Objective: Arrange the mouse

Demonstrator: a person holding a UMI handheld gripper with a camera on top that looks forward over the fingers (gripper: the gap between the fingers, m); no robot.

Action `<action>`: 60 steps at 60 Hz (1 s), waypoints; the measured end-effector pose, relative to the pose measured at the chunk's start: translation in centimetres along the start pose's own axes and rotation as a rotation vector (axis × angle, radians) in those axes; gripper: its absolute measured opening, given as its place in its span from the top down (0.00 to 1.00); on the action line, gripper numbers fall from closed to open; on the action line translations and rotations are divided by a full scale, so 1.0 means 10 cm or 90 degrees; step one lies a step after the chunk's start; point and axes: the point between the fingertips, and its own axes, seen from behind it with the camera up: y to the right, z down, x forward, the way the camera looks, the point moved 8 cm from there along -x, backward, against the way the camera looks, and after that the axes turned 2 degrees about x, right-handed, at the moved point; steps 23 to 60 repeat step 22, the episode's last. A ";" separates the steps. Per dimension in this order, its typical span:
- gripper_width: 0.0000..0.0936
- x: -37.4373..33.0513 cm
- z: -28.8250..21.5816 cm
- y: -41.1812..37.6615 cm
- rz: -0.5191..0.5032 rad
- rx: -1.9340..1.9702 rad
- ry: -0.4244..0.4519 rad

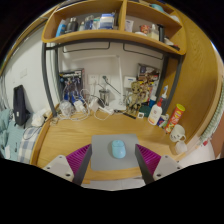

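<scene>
The mouse (119, 149), pale blue and rounded, is seen resting on the wooden tabletop (90, 130), just ahead of the gripper (114, 163) and roughly on the line between its two fingers. The fingers are held apart, with the mouse lying in the gap near their tips and a clear space left at either side; nothing is clamped by them. A magenta pad is shown on each finger (77, 160), facing inward. Beyond the mouse, at the back of the tabletop against the wall, a tangle of white cables and plugs (85, 103) is gathered. To the right of these, a cluster of bottles (157, 106) is stood upright, and a small orange-capped bottle (177, 117) is placed nearer the tabletop's right edge. Above, a wooden shelf (110, 38) is fixed to the wall, and assorted small items are kept on it, though they cannot be told apart. A dark object (21, 104) is stood at the far left.
</scene>
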 end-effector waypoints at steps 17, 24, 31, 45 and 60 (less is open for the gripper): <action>0.07 -0.52 0.19 -0.19 -0.002 -0.003 0.008; 0.07 -0.59 0.23 -0.24 -0.002 -0.008 0.008; 0.07 -0.59 0.23 -0.24 -0.002 -0.008 0.008; 0.07 -0.59 0.23 -0.24 -0.002 -0.008 0.008; 0.07 -0.59 0.23 -0.24 -0.002 -0.008 0.008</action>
